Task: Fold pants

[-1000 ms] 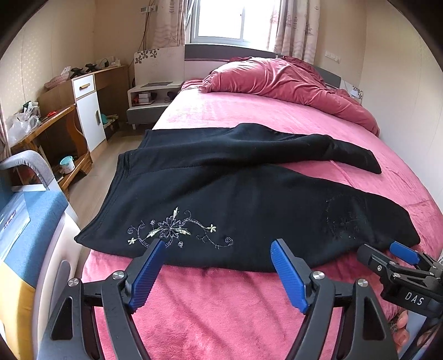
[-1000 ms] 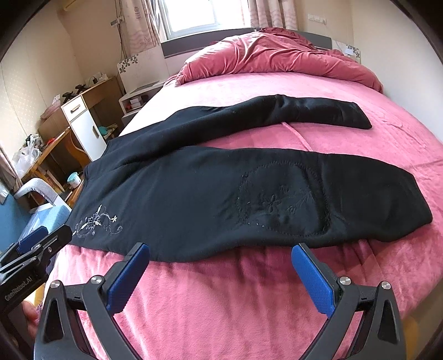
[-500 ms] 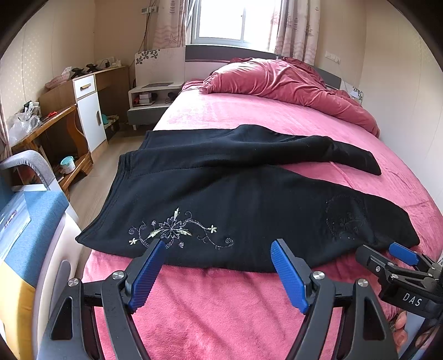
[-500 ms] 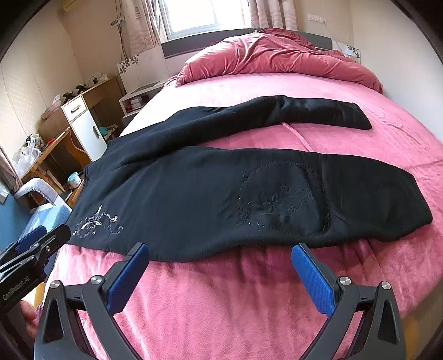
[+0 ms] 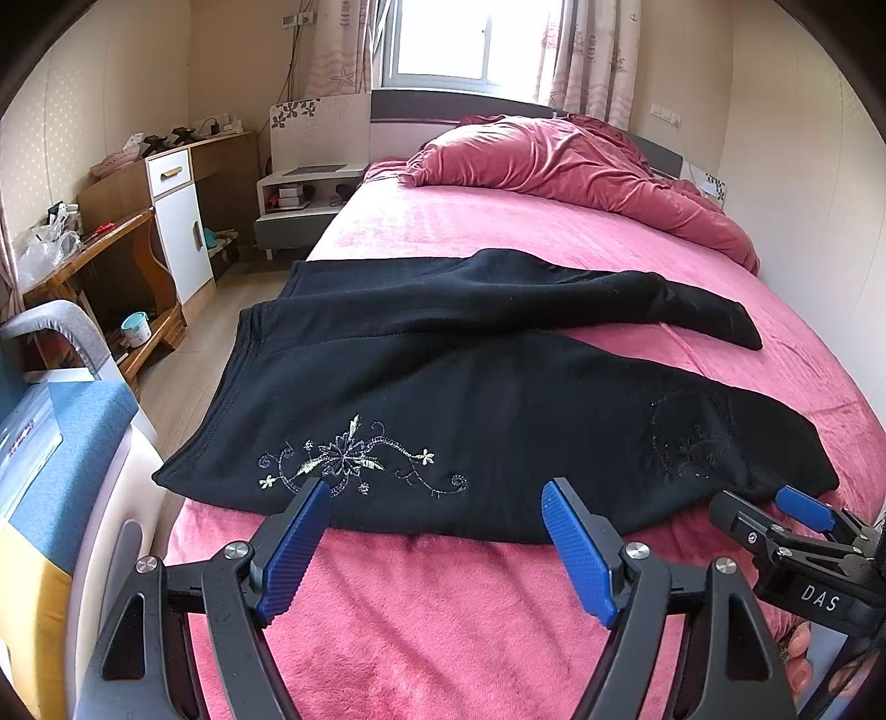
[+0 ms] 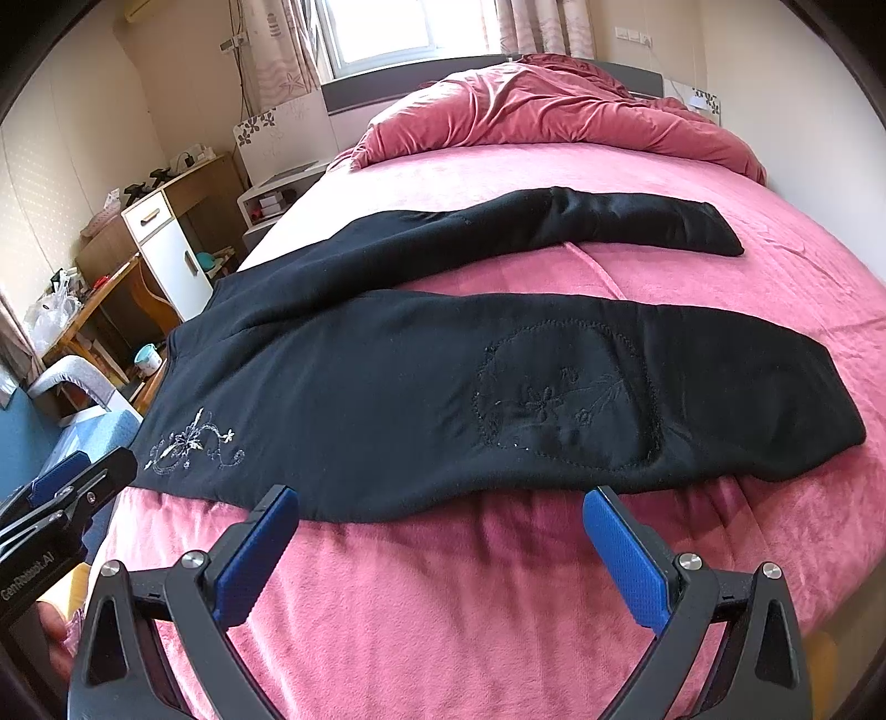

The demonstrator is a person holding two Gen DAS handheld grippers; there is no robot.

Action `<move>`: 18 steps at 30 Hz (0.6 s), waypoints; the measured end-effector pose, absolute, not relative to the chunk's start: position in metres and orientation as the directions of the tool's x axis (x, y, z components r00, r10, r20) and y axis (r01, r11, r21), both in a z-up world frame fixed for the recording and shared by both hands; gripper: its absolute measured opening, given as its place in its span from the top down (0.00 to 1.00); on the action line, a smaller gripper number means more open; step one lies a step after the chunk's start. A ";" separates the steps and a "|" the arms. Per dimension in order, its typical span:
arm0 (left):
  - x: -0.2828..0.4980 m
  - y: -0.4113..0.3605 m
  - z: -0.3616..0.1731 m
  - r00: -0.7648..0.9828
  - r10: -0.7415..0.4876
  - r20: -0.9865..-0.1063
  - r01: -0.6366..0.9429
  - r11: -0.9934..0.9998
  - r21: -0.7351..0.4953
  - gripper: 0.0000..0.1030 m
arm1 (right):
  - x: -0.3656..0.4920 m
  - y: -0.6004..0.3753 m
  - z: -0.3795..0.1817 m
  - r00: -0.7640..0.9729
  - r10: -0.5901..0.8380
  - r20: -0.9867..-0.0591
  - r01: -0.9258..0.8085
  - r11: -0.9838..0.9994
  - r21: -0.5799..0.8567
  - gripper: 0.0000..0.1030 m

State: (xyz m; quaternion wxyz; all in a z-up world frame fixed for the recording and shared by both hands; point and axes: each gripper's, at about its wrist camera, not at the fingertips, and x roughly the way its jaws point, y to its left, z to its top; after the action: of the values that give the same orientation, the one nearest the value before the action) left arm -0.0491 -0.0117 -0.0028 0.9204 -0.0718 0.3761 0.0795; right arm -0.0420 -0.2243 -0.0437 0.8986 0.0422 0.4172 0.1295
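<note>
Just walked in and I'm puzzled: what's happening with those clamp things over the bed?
A person is about to fold a pair of black pants spread flat on the pink bed. They hold a hand-held gripper in each hand: the left hand-held gripper by the embroidered waist end, the right hand-held gripper along the near leg. Both are open, near the pants' near edge, gripping nothing. No fold is made yet.

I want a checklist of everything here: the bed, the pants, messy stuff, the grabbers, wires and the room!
Surface: pink bed, soft blanket cover.
Job's things: black pants lying flat and unfolded, legs spread apart, flower embroidery near the waist.
Clutter: crumpled red duvet at the head of the bed.
Grippers: left gripper open, right gripper open, both at the near pants edge, holding nothing.
Cables: wires hang beside the curtain.
Surroundings: window, white cabinet, cluttered wooden desk.
</note>
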 end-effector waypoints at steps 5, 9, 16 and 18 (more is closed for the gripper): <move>-0.049 -0.012 -0.003 0.702 0.091 -0.706 -0.201 0.977 -0.074 0.22 | -0.042 -0.224 -0.045 0.616 0.267 -0.741 -0.197 0.963 0.184 0.00; -0.048 -0.011 -0.005 0.697 0.088 -0.712 -0.200 0.977 -0.075 0.22 | -0.042 -0.225 -0.047 0.614 0.266 -0.744 -0.193 0.964 0.186 0.00; -0.041 -0.004 -0.018 0.667 0.035 -0.744 -0.182 0.976 -0.116 0.01 | -0.038 -0.237 -0.052 0.588 0.300 -0.751 -0.185 0.954 0.236 0.00; -0.038 0.005 -0.027 0.641 0.000 -0.768 -0.187 0.970 -0.156 0.00 | -0.036 -0.250 -0.053 0.572 0.330 -0.751 -0.176 0.943 0.281 0.00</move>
State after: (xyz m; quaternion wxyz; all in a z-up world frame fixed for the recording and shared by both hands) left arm -0.0376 0.0053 -0.0272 0.8989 -0.1110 0.4207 0.0518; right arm -0.0358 -0.2501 -0.0533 0.8821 0.0878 0.4401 0.1434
